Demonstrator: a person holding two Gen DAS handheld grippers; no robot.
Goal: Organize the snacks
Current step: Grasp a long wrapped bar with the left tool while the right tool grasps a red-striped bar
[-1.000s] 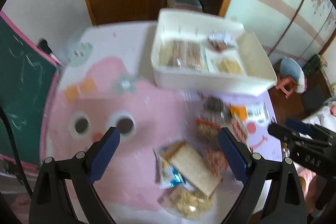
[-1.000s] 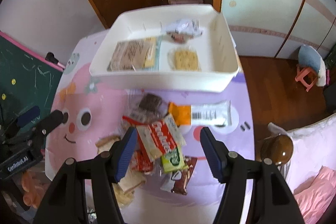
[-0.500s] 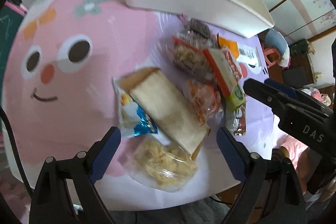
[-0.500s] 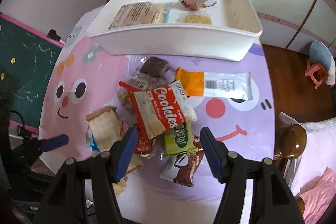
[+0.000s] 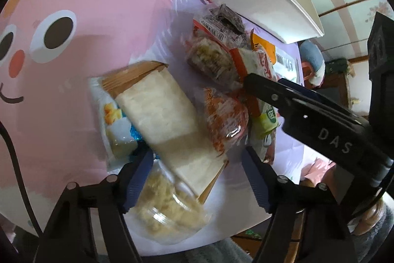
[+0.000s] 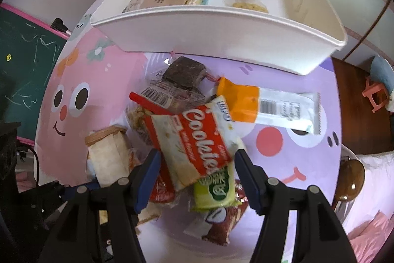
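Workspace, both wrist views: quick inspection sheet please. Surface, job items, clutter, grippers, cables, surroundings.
Surface: round table with pink and purple cartoon faces.
Job's things: white bin at the far edge, a few packets inside; loose pile in front of it with red cookies pack, wrapped sandwich, orange-and-white bar, green packet, dark brownie pack.
Clutter: nothing seen.
Grippers: left gripper closing, astride the sandwich, pads not pressing; right gripper open, astride the cookies pack.
Cables: black cable at the left view's edge.
Surroundings: chalkboard, wooden door, small pink stool.
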